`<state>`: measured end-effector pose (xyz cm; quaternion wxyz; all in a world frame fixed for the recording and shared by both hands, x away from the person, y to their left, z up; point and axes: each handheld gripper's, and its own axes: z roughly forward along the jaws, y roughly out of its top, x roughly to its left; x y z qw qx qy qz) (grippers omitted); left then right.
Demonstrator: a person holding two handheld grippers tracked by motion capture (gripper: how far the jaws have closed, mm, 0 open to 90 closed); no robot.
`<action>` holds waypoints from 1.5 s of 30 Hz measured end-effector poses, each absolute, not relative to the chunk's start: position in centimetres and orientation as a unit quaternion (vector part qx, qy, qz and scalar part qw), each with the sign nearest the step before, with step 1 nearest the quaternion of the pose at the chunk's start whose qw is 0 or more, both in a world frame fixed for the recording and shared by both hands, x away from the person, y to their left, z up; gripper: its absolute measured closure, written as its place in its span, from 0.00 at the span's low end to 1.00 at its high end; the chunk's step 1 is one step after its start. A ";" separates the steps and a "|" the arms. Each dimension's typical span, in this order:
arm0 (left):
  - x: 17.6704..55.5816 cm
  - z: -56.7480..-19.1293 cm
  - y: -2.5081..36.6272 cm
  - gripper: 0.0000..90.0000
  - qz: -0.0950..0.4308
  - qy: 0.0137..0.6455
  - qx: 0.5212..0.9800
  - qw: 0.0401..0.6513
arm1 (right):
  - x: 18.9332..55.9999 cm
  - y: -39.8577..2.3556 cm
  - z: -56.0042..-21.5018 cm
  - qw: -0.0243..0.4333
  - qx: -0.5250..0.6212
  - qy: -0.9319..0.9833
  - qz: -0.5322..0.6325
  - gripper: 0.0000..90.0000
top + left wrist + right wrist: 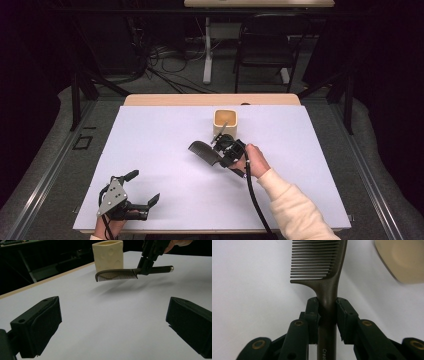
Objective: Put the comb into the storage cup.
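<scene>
A dark comb [204, 151] hangs above the white table, held by its handle in my right gripper [223, 152], which is shut on it. In the right gripper view the jaws clamp the comb [327, 290] handle and its teeth point away. The left gripper view shows the comb [117, 274] level in the air, teeth down, just in front of a cream square cup [108, 255]. That cup [224, 123] stands upright on the table just beyond the comb. My left gripper [140, 191] rests near the front left edge, open, with nothing between its fingers [37, 325].
A white sheet [165, 145] covers the tabletop, with a wooden strip [210, 100] along the far edge. Beyond the table stand a black chair [265, 47] and cables on the floor.
</scene>
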<state>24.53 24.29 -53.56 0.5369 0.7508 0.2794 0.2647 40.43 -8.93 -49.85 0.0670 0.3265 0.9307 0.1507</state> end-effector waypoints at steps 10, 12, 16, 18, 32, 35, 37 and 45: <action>24.5 -53.6 24.3 0.00 0.265 0.280 0.750 0.537 | 40.0 -9.4 -49.5 0.069 0.328 0.927 0.166 0.81; 24.6 -53.6 24.2 0.00 0.265 0.281 0.750 0.537 | 40.0 -9.6 -49.4 0.070 0.328 0.927 0.170 0.81; 24.6 -53.5 24.2 0.00 0.265 0.279 0.750 0.537 | 39.8 -9.7 -49.2 0.074 0.325 0.926 0.179 0.81; 24.6 -53.5 24.3 0.00 0.266 0.279 0.750 0.538 | 39.7 -9.8 -49.0 0.076 0.325 0.924 0.185 0.81; 24.6 -53.5 24.3 0.00 0.266 0.280 0.750 0.537 | 39.0 -11.1 -48.8 0.082 0.330 0.916 0.213 0.80; 24.6 -53.5 24.3 0.00 0.266 0.280 0.750 0.538 | 38.9 -11.4 -48.8 0.083 0.330 0.915 0.217 0.81; 24.6 -53.5 24.3 0.00 0.266 0.280 0.750 0.538 | 38.8 -11.6 -48.7 0.083 0.331 0.913 0.222 0.80; 24.6 -53.5 24.3 0.00 0.267 0.280 0.749 0.538 | 38.5 -12.4 -48.4 0.088 0.332 0.908 0.241 0.80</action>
